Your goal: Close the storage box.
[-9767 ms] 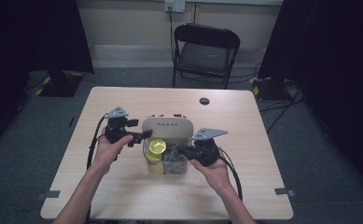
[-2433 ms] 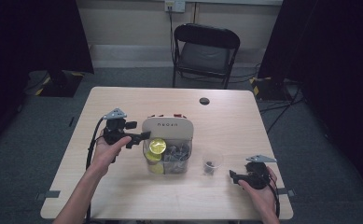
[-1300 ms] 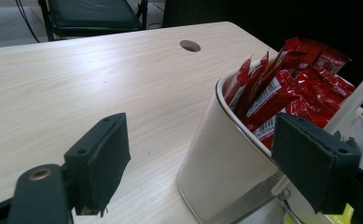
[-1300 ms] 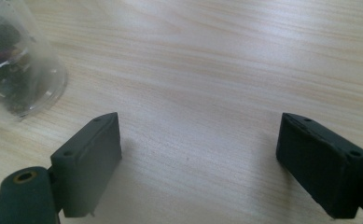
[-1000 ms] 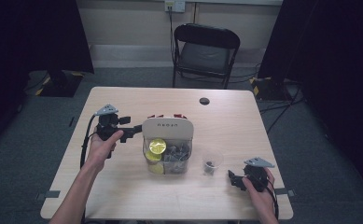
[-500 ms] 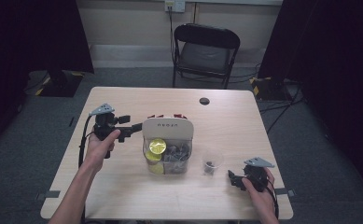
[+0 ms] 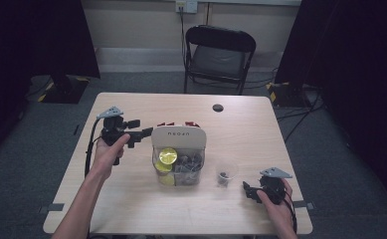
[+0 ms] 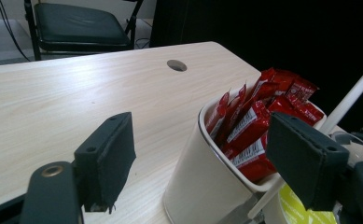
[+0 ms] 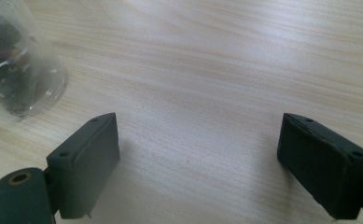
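Note:
A clear organizer point(image 7: 178, 164) stands mid-table with a cream front panel, a yellow-lidded item point(image 7: 168, 155), dark pods and red packets point(image 7: 178, 124) at its back. My left gripper point(image 7: 144, 135) hovers just left of it, open, jaws pointing at its back corner. In the left gripper view the cream cup point(image 8: 202, 186) of red packets point(image 8: 258, 121) sits between and beyond the jaws of the left gripper point(image 8: 212, 163), untouched. A small clear cup point(image 7: 226, 173) with dark bits stands right of the organizer. My right gripper point(image 7: 247, 191) rests open near it; its own view shows the right gripper point(image 9: 207, 154) over bare wood, the cup point(image 9: 16, 70) at upper left.
The wooden table point(image 7: 260, 134) has a round cable hole point(image 7: 218, 107) toward the far side. A black folding chair point(image 7: 221, 52) stands behind the table. Dark curtains flank the room. Cables trail from both grippers.
The right gripper left the organizer for the table's right front, where the small cup now stands. The left gripper backed slightly left of the organizer. Over the last second both hands stayed put.

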Available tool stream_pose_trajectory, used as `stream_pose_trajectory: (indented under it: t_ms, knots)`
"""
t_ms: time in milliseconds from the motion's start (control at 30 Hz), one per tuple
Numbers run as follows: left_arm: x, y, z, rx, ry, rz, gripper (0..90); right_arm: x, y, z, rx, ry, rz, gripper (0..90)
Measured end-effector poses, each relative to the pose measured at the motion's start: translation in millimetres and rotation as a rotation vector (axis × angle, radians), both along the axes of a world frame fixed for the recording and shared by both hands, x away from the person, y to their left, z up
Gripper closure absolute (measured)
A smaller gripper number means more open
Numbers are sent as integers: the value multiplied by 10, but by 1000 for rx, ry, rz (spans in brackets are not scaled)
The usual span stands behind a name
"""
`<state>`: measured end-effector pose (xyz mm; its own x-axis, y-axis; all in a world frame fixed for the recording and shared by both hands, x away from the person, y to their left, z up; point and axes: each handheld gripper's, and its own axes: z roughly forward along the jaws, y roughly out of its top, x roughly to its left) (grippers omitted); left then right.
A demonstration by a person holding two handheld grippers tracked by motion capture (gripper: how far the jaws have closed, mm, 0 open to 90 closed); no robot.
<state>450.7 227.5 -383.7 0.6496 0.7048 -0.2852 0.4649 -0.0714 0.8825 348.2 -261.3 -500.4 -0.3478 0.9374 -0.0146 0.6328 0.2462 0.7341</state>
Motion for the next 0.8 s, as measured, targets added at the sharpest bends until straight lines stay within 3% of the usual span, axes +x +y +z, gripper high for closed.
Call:
stream_pose_trajectory:
  t_ms: [433, 800]
  knots:
    - [-36, -4, 19, -7, 3, -28, 238, 2, -2, 0, -1, 0, 4, 124]
    - [-68, -13, 24, -9, 2, -24, 230, 2, -2, 0, -1, 0, 4, 124]
